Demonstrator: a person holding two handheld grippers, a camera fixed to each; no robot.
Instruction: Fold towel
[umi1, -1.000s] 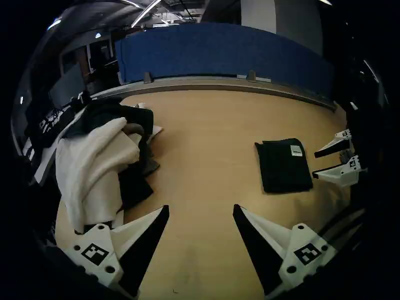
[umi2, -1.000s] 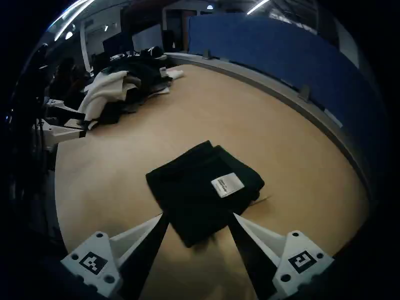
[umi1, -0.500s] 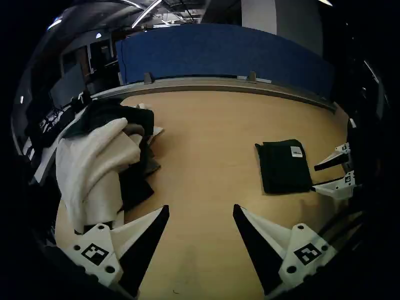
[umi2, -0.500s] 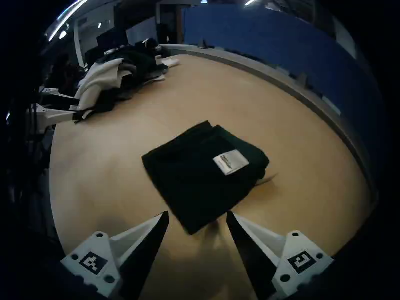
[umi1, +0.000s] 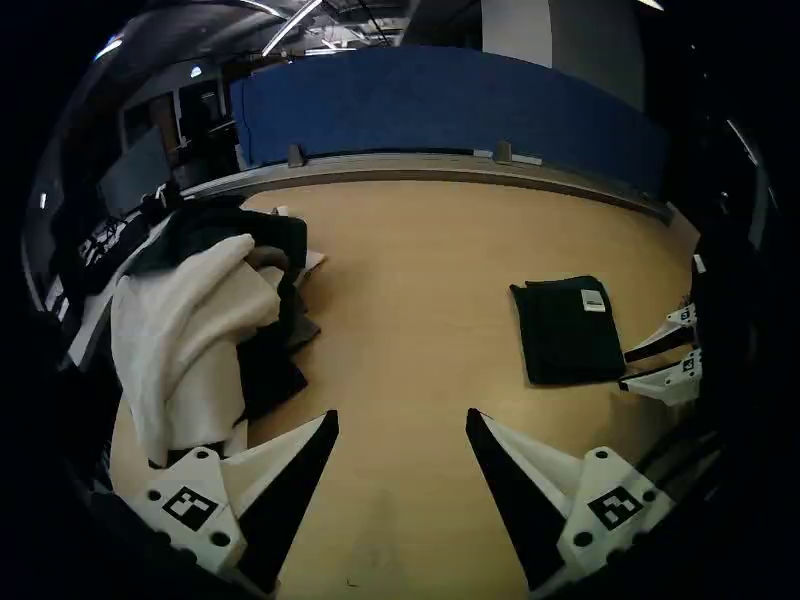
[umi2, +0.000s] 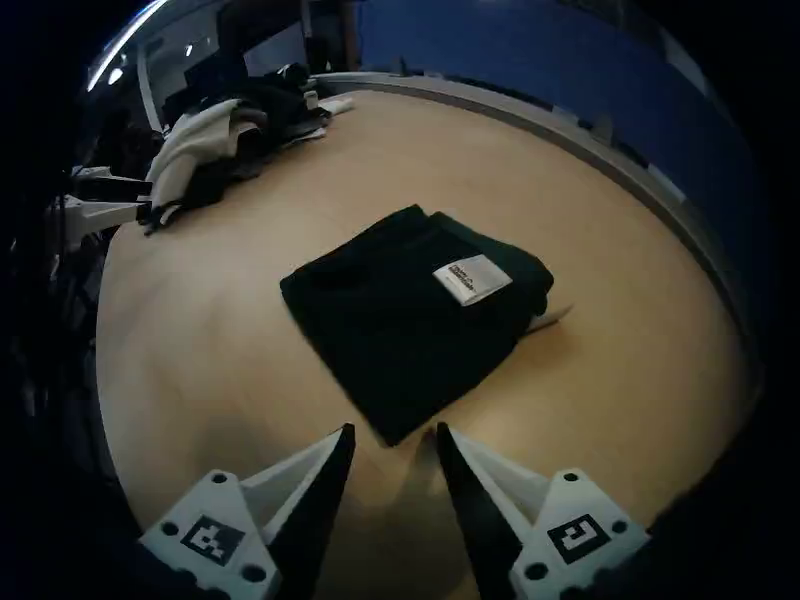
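Note:
A dark towel (umi1: 568, 330), folded into a small rectangle with a white label (umi2: 472, 280), lies flat on the wooden table (umi1: 420, 260). In the right gripper view the towel (umi2: 410, 320) is just ahead, its nearest corner right at my right gripper (umi2: 394, 430). That gripper's fingers stand a narrow gap apart, with no cloth pinched between them. My left gripper (umi1: 400, 415) hovers open over bare wood, well left of the towel. From there the right gripper (umi1: 655, 365) shows at the towel's right edge.
A heap of white and dark cloths (umi1: 200, 320) covers the table's left side, also seen as a cloth heap (umi2: 230, 140) in the right gripper view. A blue partition (umi1: 450, 100) runs along the far edge. The left gripper (umi2: 100, 200) shows far left.
My right gripper has drawn back until the towel's near corner sits at its tips, and its fingers have narrowed. The left gripper has stayed put.

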